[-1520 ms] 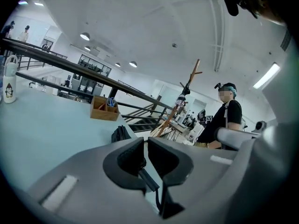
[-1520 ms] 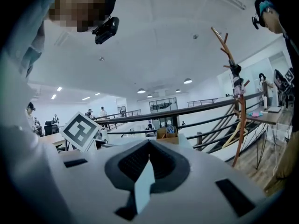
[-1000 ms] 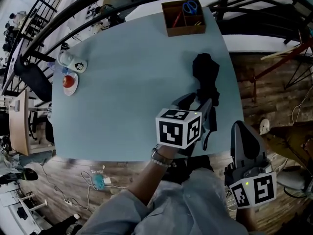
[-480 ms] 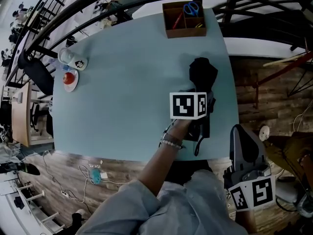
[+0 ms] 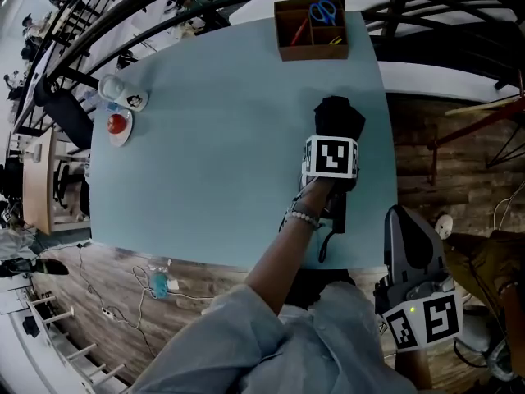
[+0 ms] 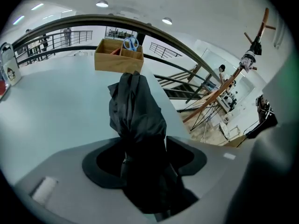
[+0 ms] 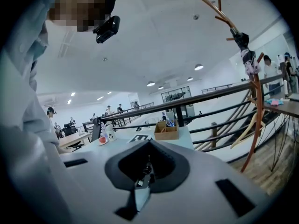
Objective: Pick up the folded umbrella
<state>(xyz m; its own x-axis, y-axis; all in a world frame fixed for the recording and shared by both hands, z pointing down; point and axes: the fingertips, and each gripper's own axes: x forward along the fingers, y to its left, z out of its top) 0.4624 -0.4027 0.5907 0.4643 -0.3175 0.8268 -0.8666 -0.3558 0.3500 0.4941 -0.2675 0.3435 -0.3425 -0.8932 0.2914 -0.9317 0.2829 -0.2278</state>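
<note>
And the marker cube [image 5: 330,157] of the left gripper [image 6: 145,148] sits right over the folded umbrella [image 5: 338,117], hiding its middle and the jaws from the head view, its near end is lost behind the gripper body in the left gripper view, and the wooden box's [image 5: 312,52] smaller contents are too tiny to name.

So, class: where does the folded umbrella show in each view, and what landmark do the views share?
Head view: folded umbrella right of centre on the blue table.
Left gripper view: centre, between the jaws.
Right gripper view: not visible.
Shared landmark: wooden box holding blue scissors, in all three.
</note>
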